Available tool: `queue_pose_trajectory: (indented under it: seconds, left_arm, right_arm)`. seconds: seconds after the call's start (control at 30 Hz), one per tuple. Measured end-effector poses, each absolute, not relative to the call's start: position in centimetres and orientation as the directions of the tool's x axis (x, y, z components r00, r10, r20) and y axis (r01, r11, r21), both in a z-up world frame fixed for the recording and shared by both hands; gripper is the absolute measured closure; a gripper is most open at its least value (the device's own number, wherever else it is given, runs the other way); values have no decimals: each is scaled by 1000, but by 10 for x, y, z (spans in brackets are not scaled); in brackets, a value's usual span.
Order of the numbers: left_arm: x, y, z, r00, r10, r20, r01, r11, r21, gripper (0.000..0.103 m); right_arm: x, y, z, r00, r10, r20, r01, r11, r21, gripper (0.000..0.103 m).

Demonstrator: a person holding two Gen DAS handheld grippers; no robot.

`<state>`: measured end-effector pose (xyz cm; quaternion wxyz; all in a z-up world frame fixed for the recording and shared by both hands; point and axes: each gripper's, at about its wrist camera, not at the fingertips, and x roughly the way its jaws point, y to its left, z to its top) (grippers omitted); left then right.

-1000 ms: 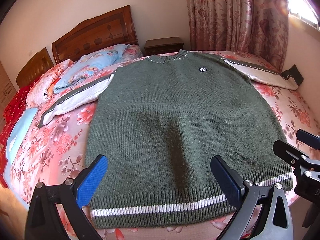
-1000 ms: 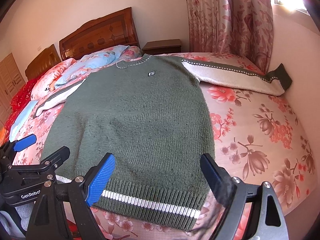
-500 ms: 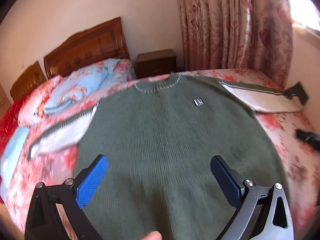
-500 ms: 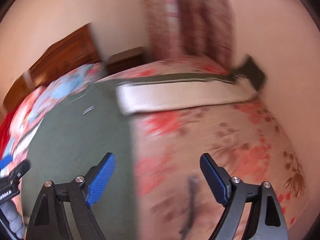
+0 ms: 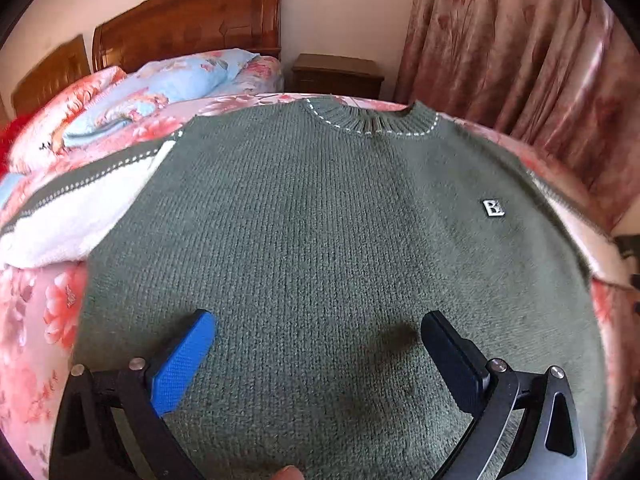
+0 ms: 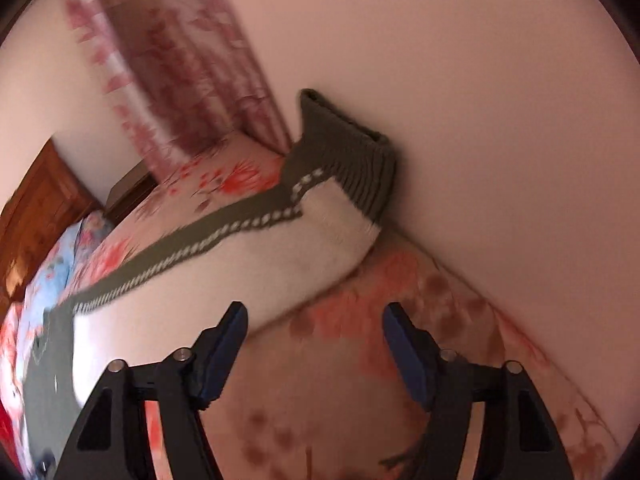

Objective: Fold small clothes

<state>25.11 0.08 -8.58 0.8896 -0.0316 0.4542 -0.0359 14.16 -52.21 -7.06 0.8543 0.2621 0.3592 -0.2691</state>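
A green knitted sweater (image 5: 320,240) lies flat, front up, on the floral bed, collar at the far side, with a small "B" badge (image 5: 494,208) on its chest. Its left sleeve (image 5: 80,208) is white with a green stripe and spreads out to the left. My left gripper (image 5: 316,344) is open and empty just above the sweater's body. The right sleeve (image 6: 248,264) lies stretched toward the wall, its green ribbed cuff (image 6: 352,156) against the wall. My right gripper (image 6: 314,332) is open and empty, close over the sleeve's lower edge near the cuff end.
The bed has a floral pink sheet (image 6: 360,400). Pillows and a blue quilt (image 5: 160,84) lie by the wooden headboard (image 5: 188,16). A nightstand (image 5: 336,74) and floral curtains (image 5: 520,40) stand at the back. A pink wall (image 6: 480,100) borders the bed on the right.
Both grippers moved forward from the hem. The left one now hangs over the sweater's middle. The right one swung right and came in close to the right sleeve near its cuff.
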Motion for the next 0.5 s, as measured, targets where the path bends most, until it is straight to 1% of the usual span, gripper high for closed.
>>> queue_pose_trajectory:
  seconds: [0.13,0.2,0.23,0.27,0.3,0.33,0.37,0.43,0.5]
  left_arm:
    - [248,-8,-89,593,-51,-804,31,999,-41,0]
    - [250,-11,-90,595,-39,-803,36,999,-22,0]
    - [250,-11,-90,594,-43,-803,34,999,-29,0]
    - [249,-9,-90,594,-45,-803,33,999,-32,0]
    - [250,-9,-90,594,-46,-803,33,999,-32,0]
    - [250,-9,-90,595,-44,-803,32,999,-31,0]
    - [252,-8,-90,595,-43,-803,32,999,-31,0]
    - [253,-7,-90,595,-44,-802,31,999,-32,0]
    - [253,-7,-90,596,-43,-802,30,999,-32,0]
  right_arm:
    - [154,-535,-70,577,-346,-740,699,677,229,35]
    - [163,-543,-70,585,-342,-736,702,668,248,40]
    - [165,-546,-70,584,-345,-735,706,662,250,48]
    - [166,-549,-70,572,-360,-737,719,652,240,61]
    - [166,-550,-70,567,-365,-738,725,646,237,70]
    - [165,-553,-71,566,-360,-741,728,640,245,85]
    - [164,-554,-72,578,-349,-738,720,644,259,93]
    - [161,-550,-70,611,-344,-713,695,665,274,94]
    - [158,-541,-64,649,-366,-667,666,698,265,95]
